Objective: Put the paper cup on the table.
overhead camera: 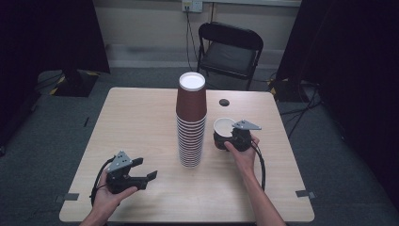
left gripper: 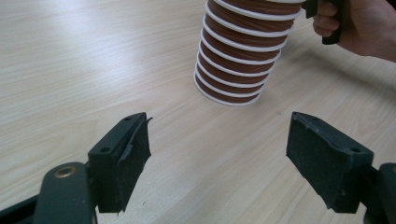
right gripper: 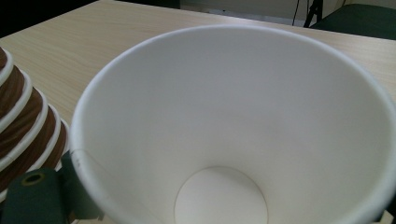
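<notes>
A tall stack of brown paper cups (overhead camera: pixel 191 127) stands upside down in the middle of the table (overhead camera: pixel 141 113). Just right of it is a single paper cup (overhead camera: pixel 224 127) with its white inside facing up. My right gripper (overhead camera: pixel 226 140) is around this cup; in the right gripper view the cup (right gripper: pixel 233 116) sits between the jaws, its rim creased at the left jaw, with the stack (right gripper: pixel 23 121) beside it. My left gripper (overhead camera: pixel 146 168) rests near the front left, open and with nothing in it (left gripper: pixel 219 158), pointing at the stack's base (left gripper: pixel 243 60).
A small black round mark (overhead camera: pixel 224 102) lies on the table behind the single cup. A black folding chair (overhead camera: pixel 230 49) stands beyond the far edge. Dark curtains hang at both sides. Cables trail from both grippers.
</notes>
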